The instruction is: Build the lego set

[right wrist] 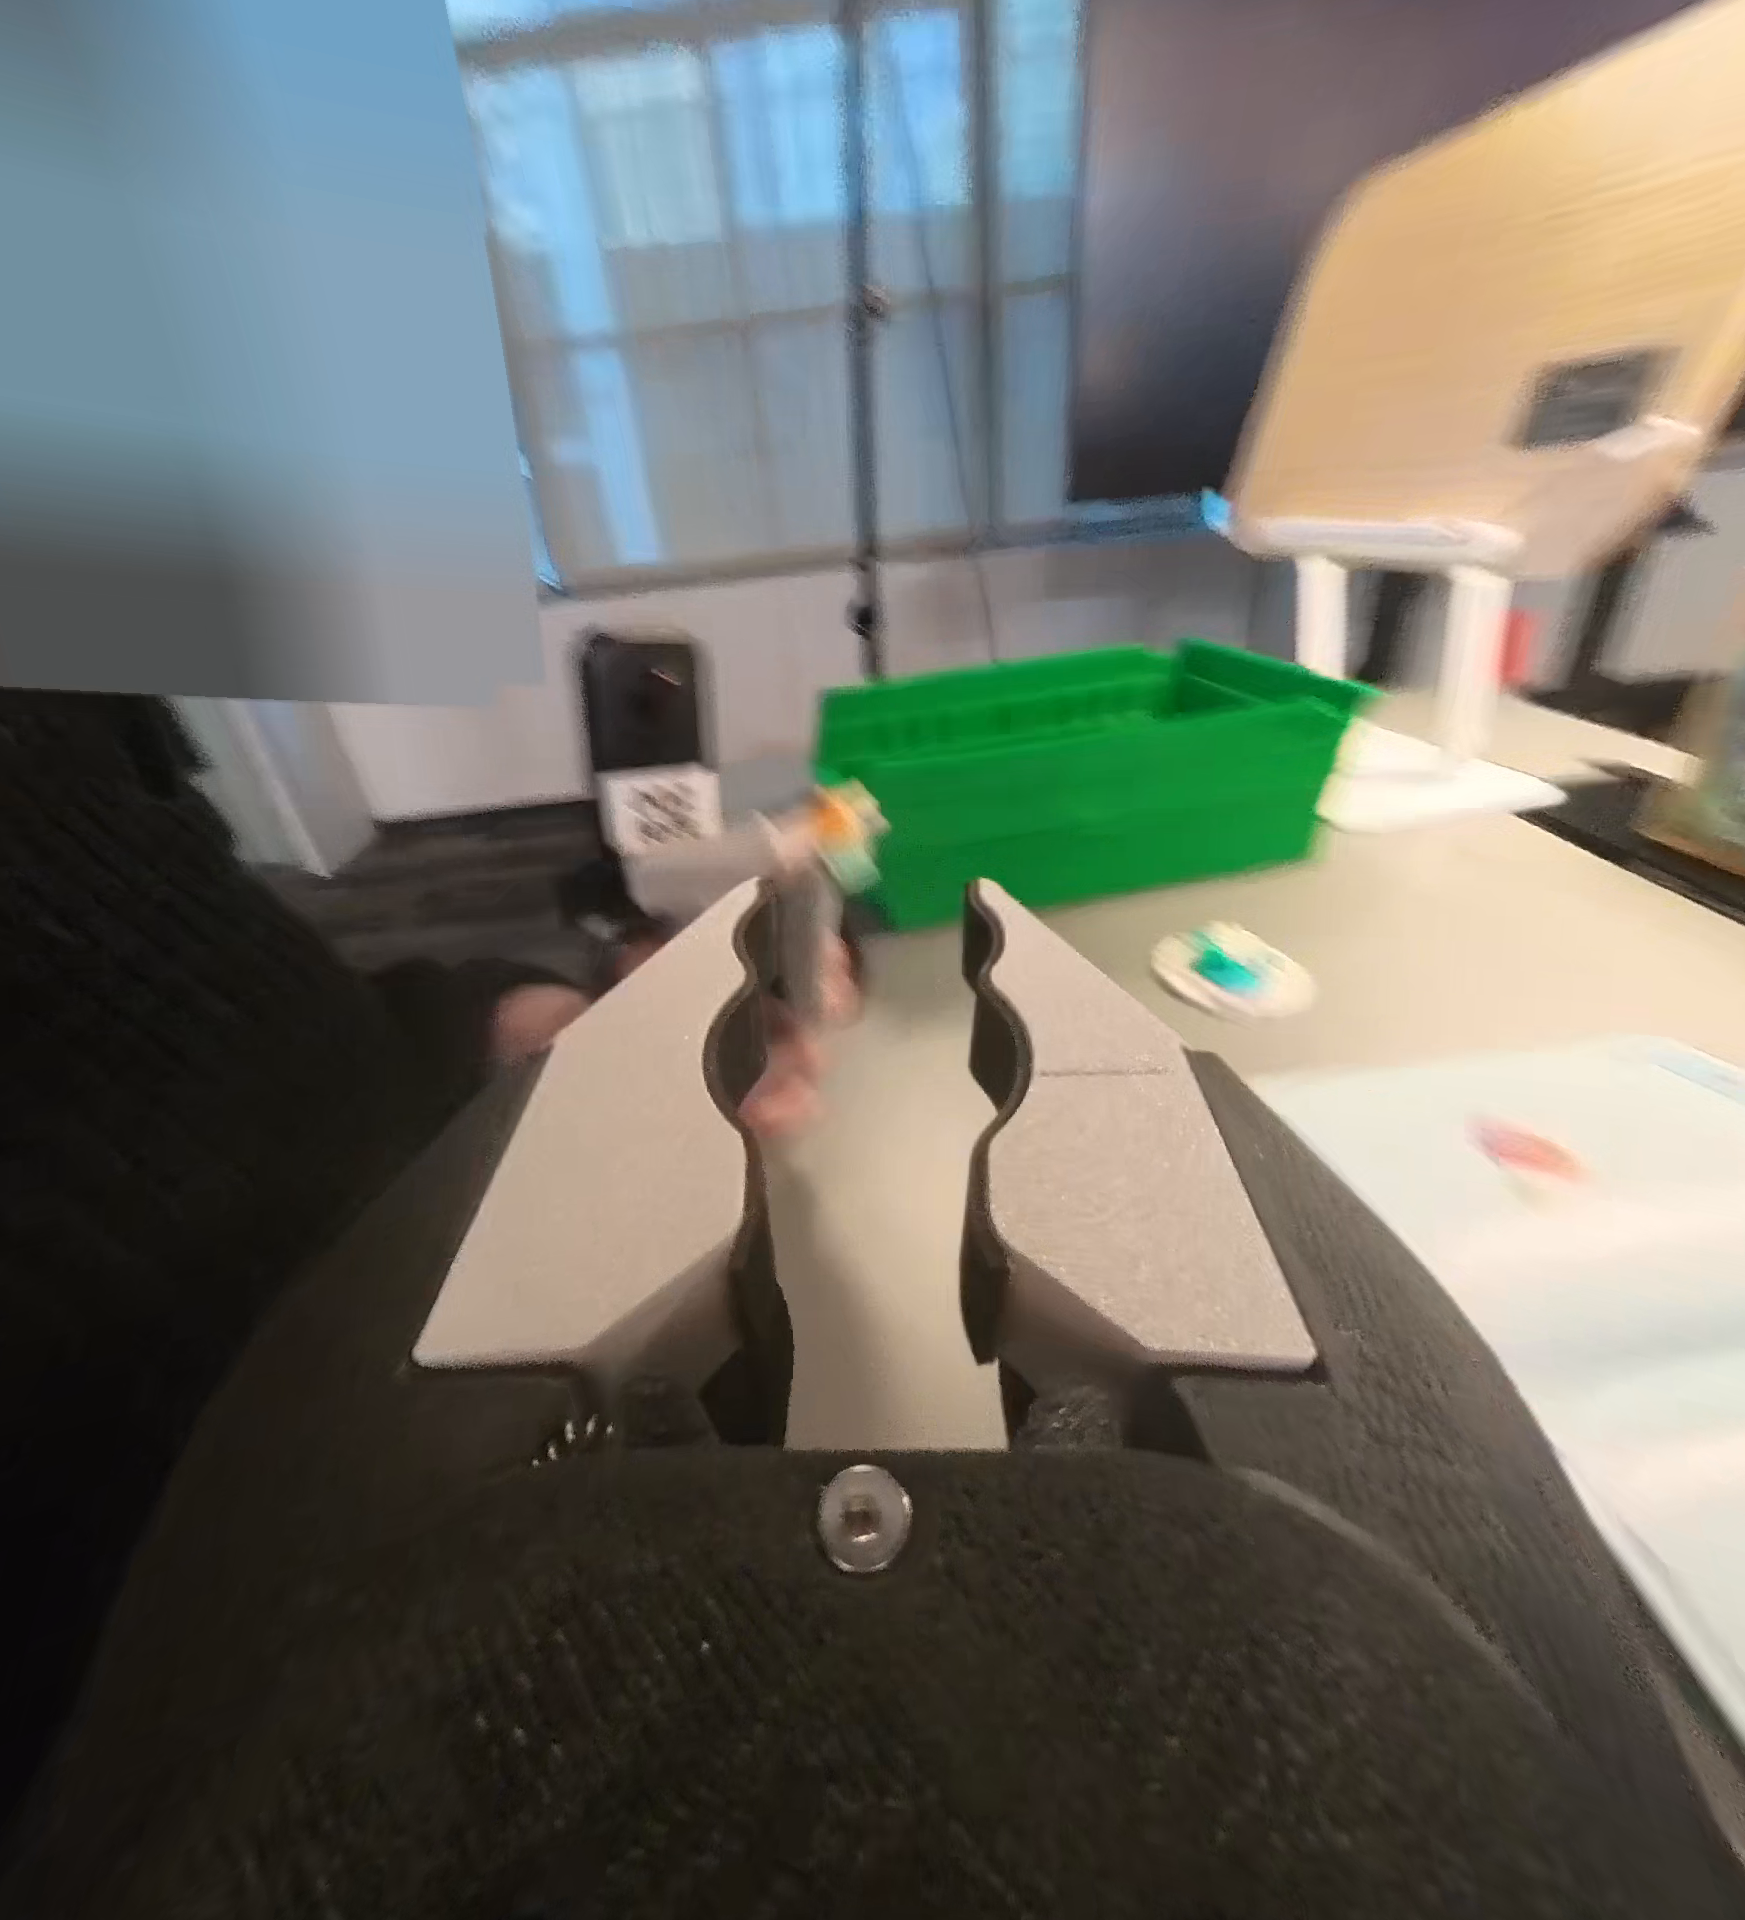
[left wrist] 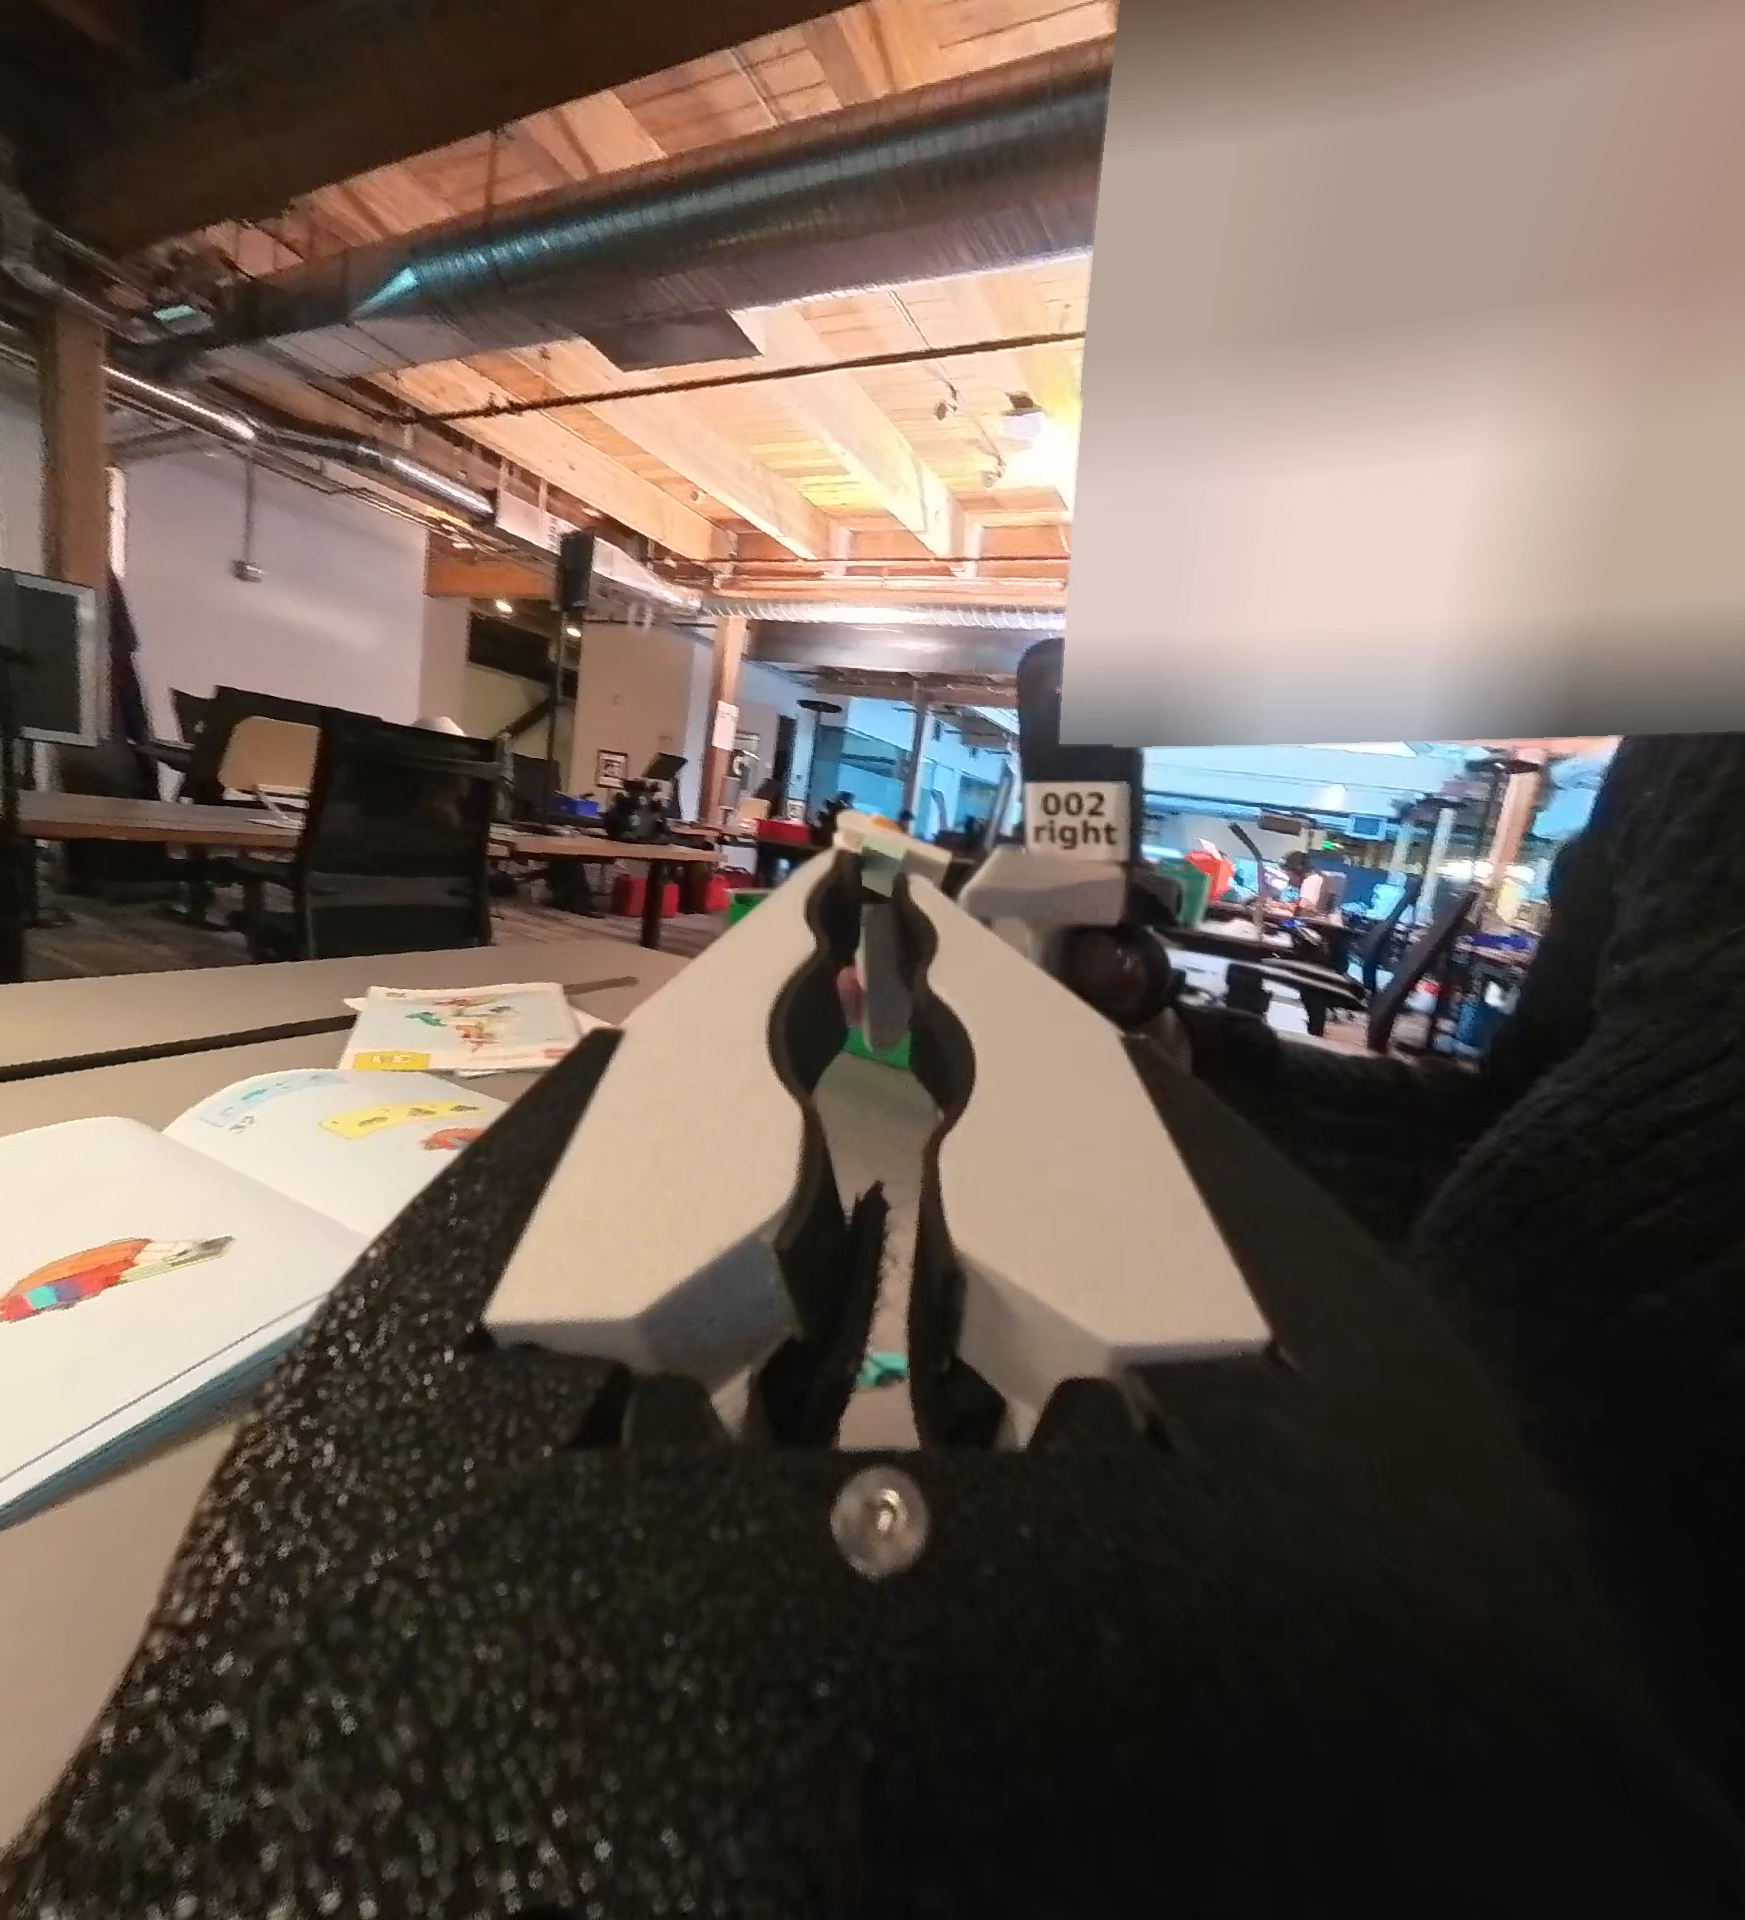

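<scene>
The left gripper (left wrist: 883, 883) clamps a small lego piece (left wrist: 887, 852) at its fingertips, raised above the table (left wrist: 120, 1023), the piece's lower part hidden between the jaws and its shape hard to make out. The right gripper (right wrist: 863, 904) hangs with jaws parted and nothing between them; its blurred view shows the left gripper's tip far off with the piece, beside a green bin (right wrist: 1076, 790) and a small plate (right wrist: 1232, 971). Only the left view shows both open instruction booklets (left wrist: 120, 1247) clearly, near left on the table.
</scene>
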